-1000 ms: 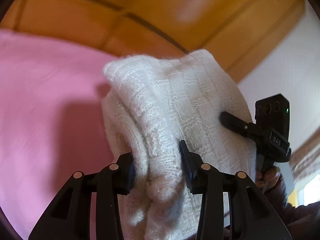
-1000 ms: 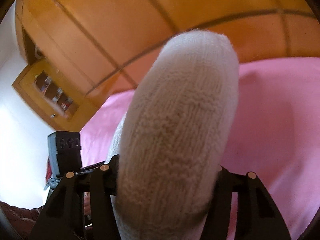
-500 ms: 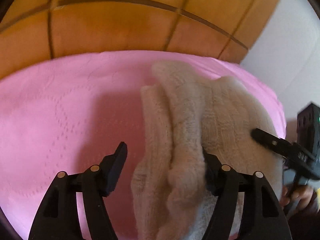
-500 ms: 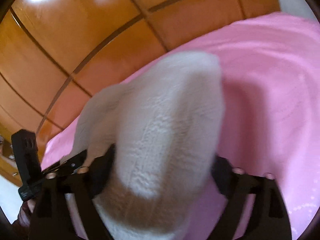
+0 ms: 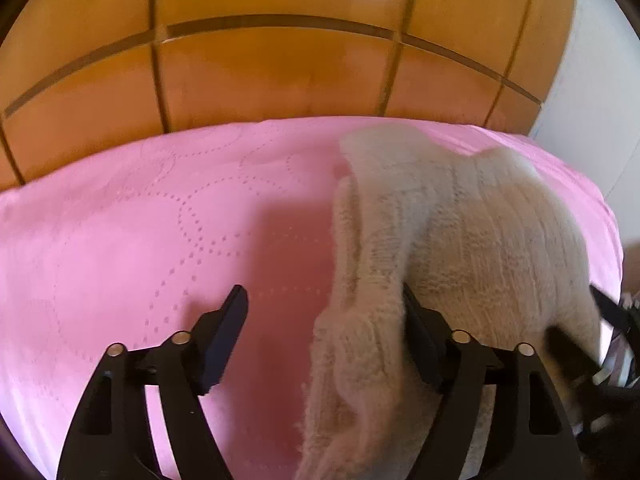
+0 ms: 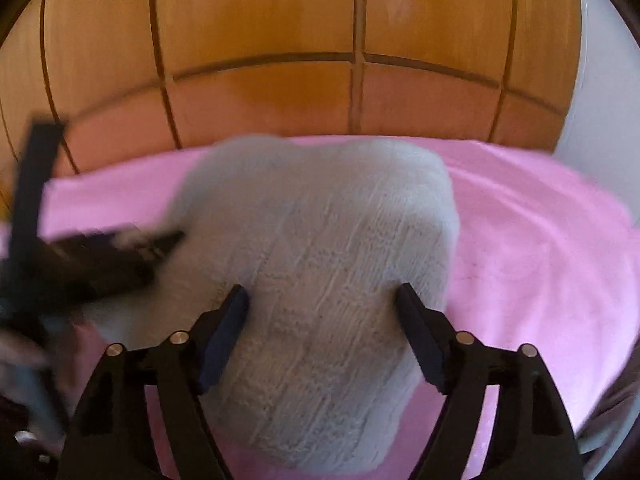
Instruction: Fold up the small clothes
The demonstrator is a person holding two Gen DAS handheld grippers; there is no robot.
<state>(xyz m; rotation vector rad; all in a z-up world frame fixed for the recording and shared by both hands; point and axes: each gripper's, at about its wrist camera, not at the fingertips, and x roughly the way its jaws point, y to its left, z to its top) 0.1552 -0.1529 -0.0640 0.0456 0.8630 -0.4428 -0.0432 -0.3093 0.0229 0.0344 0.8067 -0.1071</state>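
One white knitted garment (image 5: 460, 240), folded into a thick bundle, lies on a pink quilted bedspread (image 5: 140, 220) stitched with dotted curves. It is the only piece of clothing in view. Behind the bed stands one wooden panelled wall (image 5: 280, 60), with a strip of white wall at the right edge.

Two grippers are in view, each with two black fingers. In the left wrist view, the left gripper (image 5: 324, 320) has its jaws spreading apart: the left finger (image 5: 228, 328) stands clear over bare bedspread, while the right finger (image 5: 420, 340) lies against the near edge of the knit, whose left fold hangs down between the two fingers. The pads are not squeezing it, so the grip is released. At the right edge of that view the dark tips of the other gripper (image 5: 612, 320) show beside the bundle, blurred.

In the right wrist view, the right gripper (image 6: 322, 312) straddles the near end of the knitted garment (image 6: 320, 260). Its jaws are drawing inward with the bundle between them, yet both pads stand just off the knit or barely at its sides; the view is blurred. The left gripper (image 6: 100, 252) appears as one smeared dark shape at the garment's left side.
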